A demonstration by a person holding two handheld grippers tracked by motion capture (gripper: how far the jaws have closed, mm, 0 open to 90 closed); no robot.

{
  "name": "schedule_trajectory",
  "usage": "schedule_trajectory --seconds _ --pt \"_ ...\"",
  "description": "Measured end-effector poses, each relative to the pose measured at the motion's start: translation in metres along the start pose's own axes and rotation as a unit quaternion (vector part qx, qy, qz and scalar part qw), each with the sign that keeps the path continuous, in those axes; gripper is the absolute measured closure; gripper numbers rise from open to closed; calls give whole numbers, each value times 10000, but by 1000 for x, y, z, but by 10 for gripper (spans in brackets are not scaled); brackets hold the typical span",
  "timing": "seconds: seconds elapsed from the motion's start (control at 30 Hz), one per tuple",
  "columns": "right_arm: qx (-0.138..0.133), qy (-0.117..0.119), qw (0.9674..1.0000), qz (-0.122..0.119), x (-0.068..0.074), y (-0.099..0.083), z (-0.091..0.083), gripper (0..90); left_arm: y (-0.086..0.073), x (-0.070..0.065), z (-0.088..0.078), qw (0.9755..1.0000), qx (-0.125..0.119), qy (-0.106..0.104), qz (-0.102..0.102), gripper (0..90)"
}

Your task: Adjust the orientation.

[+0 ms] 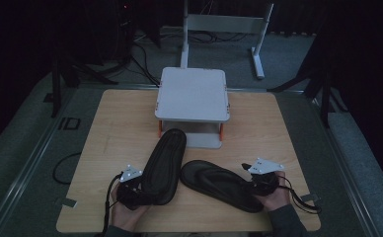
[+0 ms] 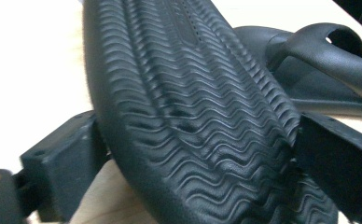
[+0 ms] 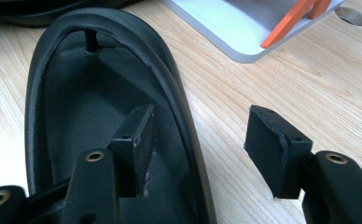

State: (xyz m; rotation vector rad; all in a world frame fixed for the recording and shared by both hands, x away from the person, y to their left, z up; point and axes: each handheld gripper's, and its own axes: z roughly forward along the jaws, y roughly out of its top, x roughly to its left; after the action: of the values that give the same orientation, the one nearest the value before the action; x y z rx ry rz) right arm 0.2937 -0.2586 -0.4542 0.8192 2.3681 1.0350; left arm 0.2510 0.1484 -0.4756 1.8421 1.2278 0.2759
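Note:
Two black sandals lie on the wooden table (image 1: 115, 128). The left sandal (image 1: 166, 164) is turned sole up, its wavy tread (image 2: 188, 107) running between my left gripper's jaws. My left gripper (image 1: 136, 191) (image 2: 198, 161) is shut on that sandal's heel end, with both pads pressed against its edges. The right sandal (image 1: 218, 181) (image 3: 86, 93) lies footbed up, and its strap (image 2: 326, 51) arches up beside the other sandal. My right gripper (image 1: 259, 183) (image 3: 200, 140) stands open at its heel end. One pad hangs over the footbed and the other over bare wood, with the sandal's rim between them, untouched.
A low grey two-tier stand (image 1: 193, 96) (image 3: 226, 28) with orange legs (image 3: 288, 23) sits at the table's far middle, its lower shelf just beyond the sandals' toes. A white frame (image 1: 224, 24) and cables lie on the floor behind. The table's front edge is close under both hands.

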Motion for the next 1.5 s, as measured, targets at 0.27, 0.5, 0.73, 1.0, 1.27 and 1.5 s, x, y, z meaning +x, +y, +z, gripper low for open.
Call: schedule_trajectory --seconds 0.27,0.5,0.73,1.0,1.27,1.5 --pt "8 2 10000 10 -1 -1 0 418 5 2 -32 9965 -537 468 430 591" --pt "43 26 10000 7 0 -1 1 422 10 6 -38 9960 -534 496 525 650" --pt "49 67 10000 -16 1 -1 2 424 21 -10 -39 9933 -656 434 850 659" --pt "98 148 9998 -34 2 -2 6 423 29 -28 -36 9917 -773 70 1027 679" --pt "124 209 9997 -30 3 -3 9 423 38 -49 -21 9888 -800 -282 1230 623" --pt "158 247 9995 -72 4 -4 10 422 47 -63 -8 9864 -895 -523 1277 569"
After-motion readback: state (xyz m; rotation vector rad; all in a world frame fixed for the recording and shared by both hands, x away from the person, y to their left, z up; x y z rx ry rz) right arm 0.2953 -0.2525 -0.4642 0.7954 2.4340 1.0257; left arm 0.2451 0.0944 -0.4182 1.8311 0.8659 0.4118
